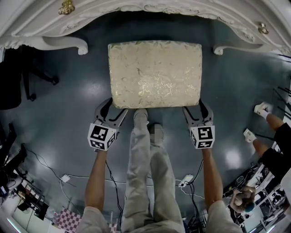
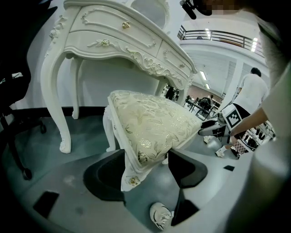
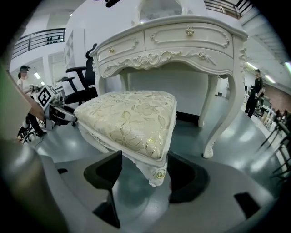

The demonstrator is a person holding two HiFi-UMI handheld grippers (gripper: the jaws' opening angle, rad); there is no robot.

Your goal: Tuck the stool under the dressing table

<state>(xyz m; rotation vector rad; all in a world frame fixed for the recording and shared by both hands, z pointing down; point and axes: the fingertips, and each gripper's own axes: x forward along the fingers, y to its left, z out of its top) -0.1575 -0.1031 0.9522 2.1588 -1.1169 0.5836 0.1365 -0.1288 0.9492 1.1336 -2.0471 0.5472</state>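
Stool (image 1: 154,75) is found on the floor (image 1: 59,104) in front of the dressing table (image 1: 136,9), centred between the table's front legs (image 1: 81,47). The far edge of the seat is roughly level with those legs. Most of the seat is outside the knee space, so the tuck is judged barely begun.

Left gripper (image 1: 112,108) is set at the near left corner of the seat, and right gripper (image 1: 198,109) at the near right corner. In both gripper views the jaws are spread wide with a seat corner between them; no squeeze is seen. One jaw of the right gripper appears to touch the corner rosette (image 3: 159,174); the other is clear of it.

Placement is judged deliberate. Both near corners are bracketed so that a push toward the far side is kept straight and the stool is steered between the legs without twisting.
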